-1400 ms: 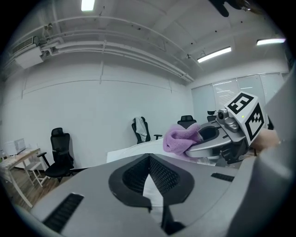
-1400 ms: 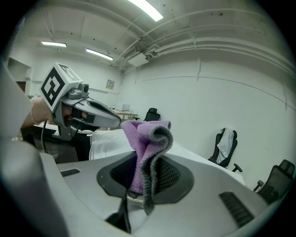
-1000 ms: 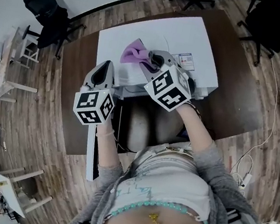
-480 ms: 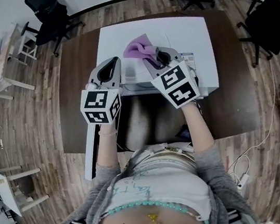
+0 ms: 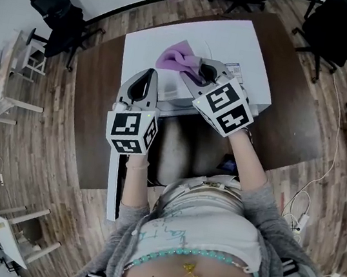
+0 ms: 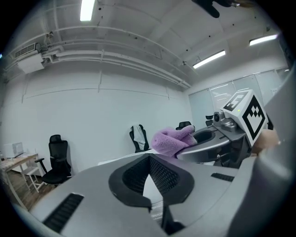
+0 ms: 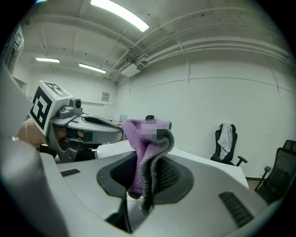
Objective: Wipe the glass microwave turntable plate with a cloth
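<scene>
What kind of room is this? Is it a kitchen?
Probably an office or workroom, not a kitchen: black swivel chairs stand on a wooden floor, a brown desk fills the middle, and strip lights run overhead.

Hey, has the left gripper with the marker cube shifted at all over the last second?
Yes. The left gripper has slid rightward and slightly forward against the white microwave, nearer the purple cloth.

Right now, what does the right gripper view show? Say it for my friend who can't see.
The right gripper is shut on a fluffy purple cloth that sticks up between its grey jaws. The left gripper is at the left, and an office chair stands far off at the right.
</scene>
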`<state>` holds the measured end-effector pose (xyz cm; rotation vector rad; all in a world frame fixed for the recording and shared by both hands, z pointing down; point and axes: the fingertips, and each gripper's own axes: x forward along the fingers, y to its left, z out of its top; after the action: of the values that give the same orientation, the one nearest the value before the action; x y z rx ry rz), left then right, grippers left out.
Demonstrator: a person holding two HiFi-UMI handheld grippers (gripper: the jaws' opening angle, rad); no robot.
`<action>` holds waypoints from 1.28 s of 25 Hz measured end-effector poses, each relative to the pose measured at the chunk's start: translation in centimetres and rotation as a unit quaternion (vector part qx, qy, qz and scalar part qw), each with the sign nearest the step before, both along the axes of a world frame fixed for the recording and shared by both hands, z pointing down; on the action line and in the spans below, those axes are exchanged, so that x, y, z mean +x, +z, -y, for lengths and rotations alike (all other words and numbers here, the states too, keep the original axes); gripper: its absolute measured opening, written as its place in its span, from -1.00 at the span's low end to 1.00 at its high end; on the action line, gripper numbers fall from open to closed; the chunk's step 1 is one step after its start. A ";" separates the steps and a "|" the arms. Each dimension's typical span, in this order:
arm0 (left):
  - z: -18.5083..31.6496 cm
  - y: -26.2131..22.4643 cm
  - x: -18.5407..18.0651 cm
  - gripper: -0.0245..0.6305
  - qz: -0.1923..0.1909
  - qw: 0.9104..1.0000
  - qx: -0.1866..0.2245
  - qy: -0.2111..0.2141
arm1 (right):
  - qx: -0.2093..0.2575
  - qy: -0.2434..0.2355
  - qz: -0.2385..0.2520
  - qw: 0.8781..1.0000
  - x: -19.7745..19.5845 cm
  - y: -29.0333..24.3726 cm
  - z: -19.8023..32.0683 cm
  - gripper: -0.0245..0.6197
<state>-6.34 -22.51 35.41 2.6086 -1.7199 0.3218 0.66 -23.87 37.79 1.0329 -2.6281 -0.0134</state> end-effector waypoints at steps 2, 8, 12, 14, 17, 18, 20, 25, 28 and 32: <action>-0.3 -0.3 0.3 -0.89 -0.002 1.000 0.004 0.003 | 0.003 0.001 0.002 1.000 0.1 -0.4 -0.5 -0.62; -1.2 -1.1 1.1 -0.89 -0.015 1.000 0.014 0.011 | 0.017 0.013 0.007 1.000 0.9 -1.3 -1.5 -0.62; -2.1 -1.5 1.7 -0.89 -0.016 1.000 0.015 0.015 | 0.026 0.009 0.023 0.999 0.7 -2.7 -3.1 -0.62; -2.5 -1.7 2.0 -0.89 -0.021 0.999 0.017 0.019 | 0.033 0.005 0.030 0.999 0.6 -3.4 -3.8 -0.62; -3.0 -2.4 2.5 -0.89 -0.027 0.999 0.024 0.026 | 0.048 0.004 0.037 0.998 0.7 -4.4 -4.5 -0.62; -3.2 -2.6 2.7 -0.89 -0.026 0.999 0.027 0.027 | 0.052 0.005 0.038 0.998 0.8 -4.7 -4.8 -0.62; -3.6 -3.2 2.9 -0.89 -0.027 0.999 0.034 0.028 | 0.062 0.008 0.043 0.997 1.1 -5.1 -5.2 -0.62; -4.6 -4.6 3.5 -0.89 -0.033 0.997 0.056 0.032 | 0.101 0.021 0.067 0.992 1.8 -6.5 -6.2 -0.62; -5.3 -5.2 4.0 -0.89 -0.035 0.996 0.066 0.038 | 0.125 0.023 0.076 0.989 2.1 -7.3 -6.9 -0.62; -5.9 -6.3 4.6 -0.89 -0.039 0.995 0.079 0.045 | 0.136 0.023 0.084 0.987 2.0 -8.4 -7.3 -0.62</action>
<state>-1.71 -16.58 29.13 2.7727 -1.6715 0.0842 2.66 -16.53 29.42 1.2323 -2.8083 -0.2950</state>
